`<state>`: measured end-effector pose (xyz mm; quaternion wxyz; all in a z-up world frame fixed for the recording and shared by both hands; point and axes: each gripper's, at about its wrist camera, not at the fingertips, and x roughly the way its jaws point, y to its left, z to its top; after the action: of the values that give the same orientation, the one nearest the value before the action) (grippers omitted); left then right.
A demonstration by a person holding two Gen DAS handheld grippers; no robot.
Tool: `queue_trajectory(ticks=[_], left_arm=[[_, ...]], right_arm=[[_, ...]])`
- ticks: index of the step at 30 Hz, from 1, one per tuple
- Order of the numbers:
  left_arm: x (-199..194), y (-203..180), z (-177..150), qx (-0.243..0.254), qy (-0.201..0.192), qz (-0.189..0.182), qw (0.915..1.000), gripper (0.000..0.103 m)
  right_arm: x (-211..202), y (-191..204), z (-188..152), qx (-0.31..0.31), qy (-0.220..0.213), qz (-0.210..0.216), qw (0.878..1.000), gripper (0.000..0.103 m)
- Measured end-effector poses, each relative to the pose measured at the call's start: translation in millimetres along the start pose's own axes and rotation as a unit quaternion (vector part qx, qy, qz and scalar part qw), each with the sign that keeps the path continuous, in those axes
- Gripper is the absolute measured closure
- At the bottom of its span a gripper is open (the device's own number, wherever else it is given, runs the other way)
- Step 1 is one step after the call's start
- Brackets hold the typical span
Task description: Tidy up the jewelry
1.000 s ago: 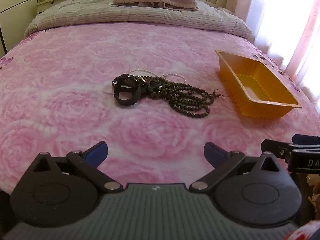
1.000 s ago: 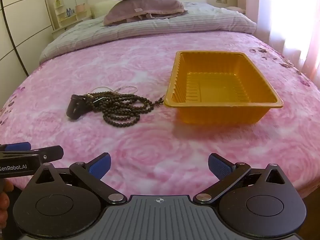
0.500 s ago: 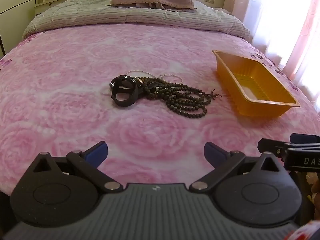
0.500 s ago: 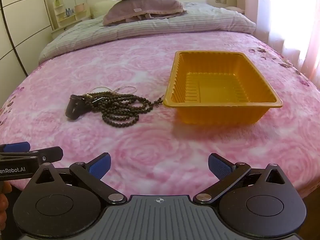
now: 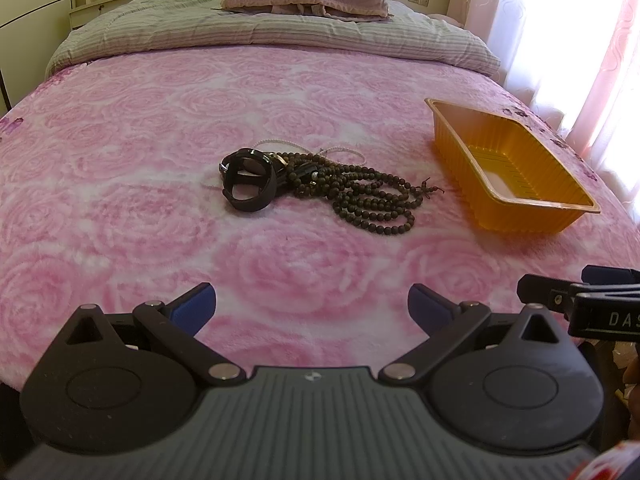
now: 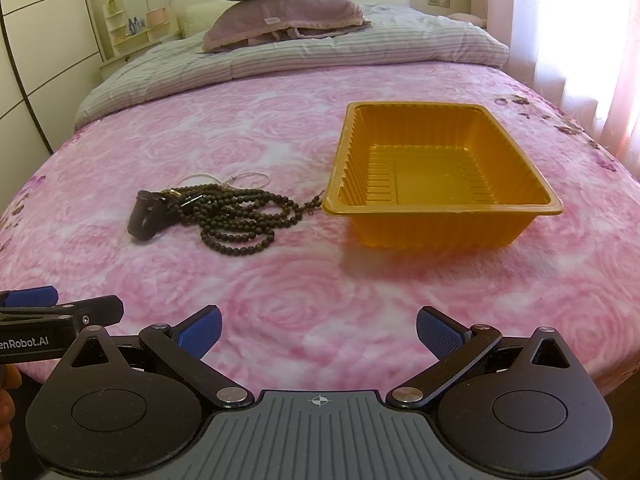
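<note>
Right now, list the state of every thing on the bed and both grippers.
Left gripper: open, holding nothing.
Right gripper: open, holding nothing.
Orange tray: upright on the blanket, nothing inside.
Bead necklace: heaped in loops beside the tray, outside it.
Black bracelet: on the blanket, touching the beads.
Thin pale chain: partly under the beads.

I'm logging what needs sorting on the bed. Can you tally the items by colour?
Black: 1 watch-like band
Dark brown: 1 bead strand pile
White: 1 thin pearl-like strand
Orange: 1 tray
Total: 4
</note>
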<state>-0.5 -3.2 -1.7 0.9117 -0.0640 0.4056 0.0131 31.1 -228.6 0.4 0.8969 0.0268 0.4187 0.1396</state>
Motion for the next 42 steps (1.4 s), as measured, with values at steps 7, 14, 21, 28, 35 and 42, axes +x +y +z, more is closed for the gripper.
queue_trajectory(ticks=[7, 14, 21, 28, 35, 42], left_arm=[[0.1, -0.6, 0.0, 0.000, 0.000, 0.000, 1.0000, 0.001], [1.3, -1.6, -1.1, 0.001, 0.001, -0.001, 1.0000, 0.001], [2.0, -2.2, -1.7, 0.002, 0.001, -0.001, 1.0000, 0.001], [2.1, -2.2, -1.8, 0.001, 0.001, -0.001, 1.0000, 0.001], [2.8, -3.0, -2.5, 0.001, 0.002, -0.001, 1.0000, 0.001], [3.2, -3.5, -2.7, 0.001, 0.002, -0.001, 1.0000, 0.001]], right_arm=[[0.0, -0.3, -0.1, 0.000, 0.000, 0.000, 1.000, 0.000], [0.7, 0.3, -0.1, 0.000, 0.000, 0.000, 1.000, 0.000], [1.6, -0.7, -0.1, 0.000, 0.001, 0.000, 1.000, 0.000], [1.8, -1.9, -0.5, 0.001, 0.003, 0.000, 1.000, 0.000], [3.1, -0.9, -0.8, 0.002, 0.002, -0.002, 1.000, 0.000], [3.1, -0.6, -0.7, 0.001, 0.002, -0.002, 1.000, 0.000]])
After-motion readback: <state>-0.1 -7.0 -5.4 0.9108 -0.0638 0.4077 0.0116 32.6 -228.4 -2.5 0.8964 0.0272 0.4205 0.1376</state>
